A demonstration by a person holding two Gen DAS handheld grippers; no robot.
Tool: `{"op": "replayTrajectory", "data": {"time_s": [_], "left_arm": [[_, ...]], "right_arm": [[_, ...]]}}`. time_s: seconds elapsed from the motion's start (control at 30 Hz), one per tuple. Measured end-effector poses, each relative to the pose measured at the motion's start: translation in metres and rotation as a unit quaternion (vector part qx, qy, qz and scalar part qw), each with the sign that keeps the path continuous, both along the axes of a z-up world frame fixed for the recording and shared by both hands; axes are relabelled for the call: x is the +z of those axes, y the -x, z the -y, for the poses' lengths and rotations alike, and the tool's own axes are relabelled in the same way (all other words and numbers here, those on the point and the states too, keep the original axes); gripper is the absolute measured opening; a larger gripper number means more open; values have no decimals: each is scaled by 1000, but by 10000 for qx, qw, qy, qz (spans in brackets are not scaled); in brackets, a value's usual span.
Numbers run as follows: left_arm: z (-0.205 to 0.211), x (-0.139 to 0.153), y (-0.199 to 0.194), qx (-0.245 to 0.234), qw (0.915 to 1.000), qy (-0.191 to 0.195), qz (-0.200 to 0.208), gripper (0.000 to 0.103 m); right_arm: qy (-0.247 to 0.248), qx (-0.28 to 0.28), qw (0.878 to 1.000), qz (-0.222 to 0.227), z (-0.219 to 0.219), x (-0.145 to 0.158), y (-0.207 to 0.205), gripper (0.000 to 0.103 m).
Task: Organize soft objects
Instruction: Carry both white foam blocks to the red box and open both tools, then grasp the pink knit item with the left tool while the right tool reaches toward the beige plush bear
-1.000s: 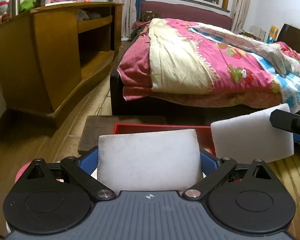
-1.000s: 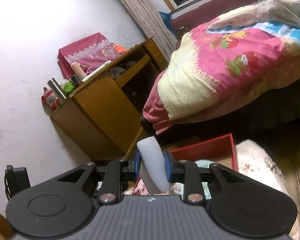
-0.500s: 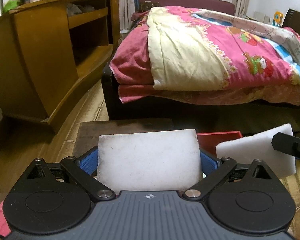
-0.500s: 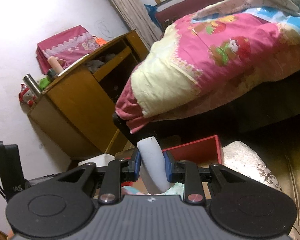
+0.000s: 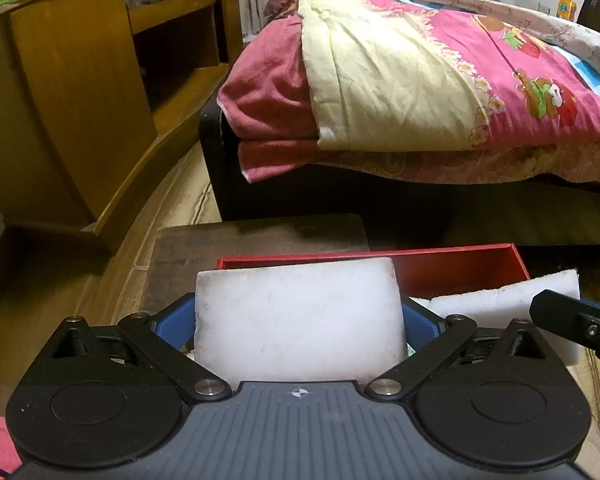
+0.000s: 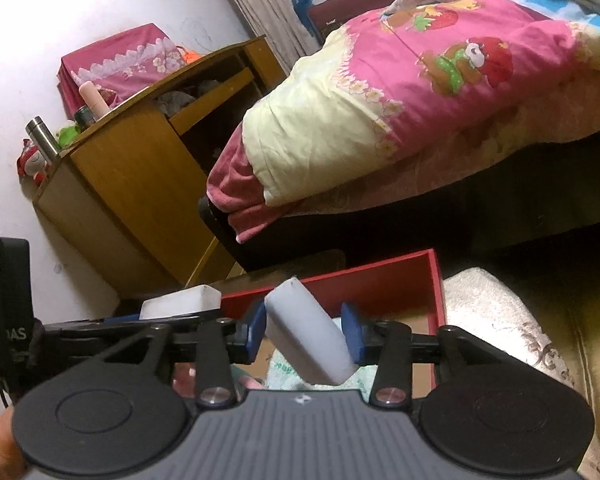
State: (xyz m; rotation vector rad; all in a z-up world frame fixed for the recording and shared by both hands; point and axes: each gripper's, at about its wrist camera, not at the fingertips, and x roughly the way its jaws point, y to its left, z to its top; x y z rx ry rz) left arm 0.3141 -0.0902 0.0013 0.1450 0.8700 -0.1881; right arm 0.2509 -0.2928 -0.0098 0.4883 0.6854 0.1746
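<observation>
My left gripper (image 5: 298,324) is shut on a white foam block (image 5: 298,320), held just over the near edge of a red box (image 5: 460,268). My right gripper (image 6: 306,332) has its jaws spread apart; a second white foam block (image 6: 306,336) sits tilted between the blue pads and leans over the red box (image 6: 380,284). That block also shows in the left wrist view (image 5: 504,304) at the right, with the right gripper's finger in front of it. A pale green cloth (image 6: 288,372) lies inside the box. The left gripper's block shows in the right wrist view (image 6: 180,304).
The red box stands on a dark low table (image 5: 260,240) on a wooden floor. A bed with a pink and cream quilt (image 5: 400,80) is behind it. A wooden cabinet (image 5: 80,100) stands at the left. A patterned cushion (image 6: 500,320) lies right of the box.
Both grippers have come down and forward over the red box. The right gripper's jaws have spread and its foam block has tilted loose between the pads.
</observation>
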Motion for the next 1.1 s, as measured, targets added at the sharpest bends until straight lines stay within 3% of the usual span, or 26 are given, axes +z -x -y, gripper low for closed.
{"op": "replayTrajectory", "data": {"time_s": [0.23,0.7,0.9,1.1], "left_arm": [[0,7,-1,-12,10000,-30,8,97],[-8,31,23,63,10000,72,-6,97],[-20,32,55,9,9992,314,-237,98],[-25,27,95,-116,9986,315,-405,98]], "right_arm": [[-81,-73,9999,-47,5,-2,-2,32],[-107,32,9999,-21,2,15,12,33],[44,161,9998,-65,-6,27,34,33],[266,290,9990,-211,-13,30,63,33]]}}
